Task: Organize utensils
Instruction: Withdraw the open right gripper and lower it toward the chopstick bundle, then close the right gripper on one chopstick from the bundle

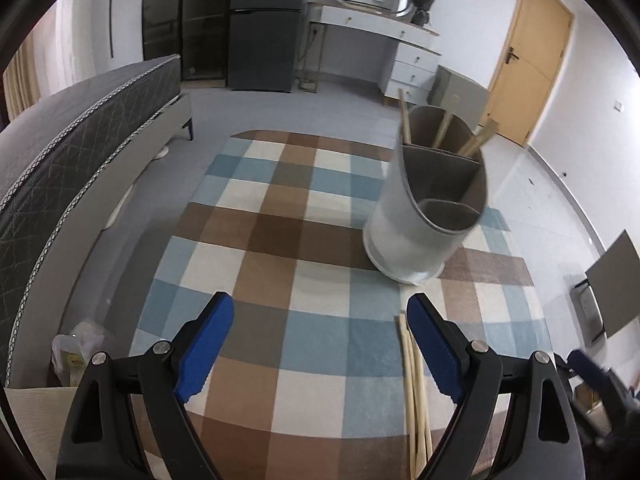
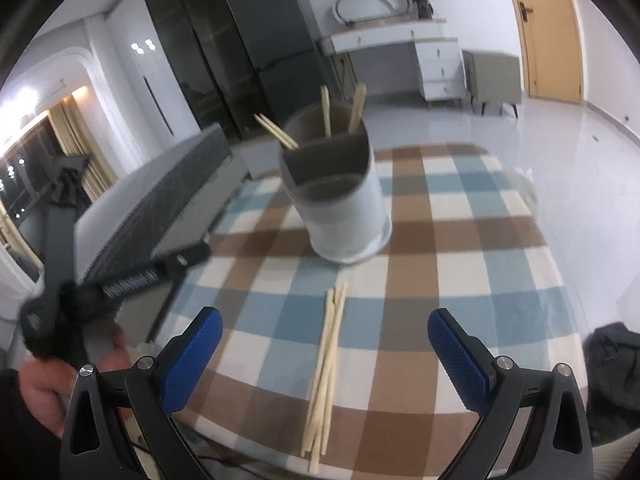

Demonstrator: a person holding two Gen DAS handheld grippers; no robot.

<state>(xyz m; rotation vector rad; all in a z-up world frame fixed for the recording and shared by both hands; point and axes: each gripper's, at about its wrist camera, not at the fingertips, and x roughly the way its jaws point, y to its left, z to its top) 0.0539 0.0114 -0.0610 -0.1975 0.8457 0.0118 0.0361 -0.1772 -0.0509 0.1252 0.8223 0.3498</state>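
Note:
A grey divided utensil holder stands on the checked tablecloth, with several wooden chopsticks upright in its back compartment. A loose bundle of chopsticks lies flat near the table's front edge. My right gripper is open wide above that bundle, touching nothing. My left gripper is open and empty, with the bundle just beside its right finger. In the right wrist view a hand holds the left gripper's black body.
A bed runs along the left of the table. Beyond it stand a dark fridge, a white dresser and a wooden door. A plastic bag lies on the floor at lower left.

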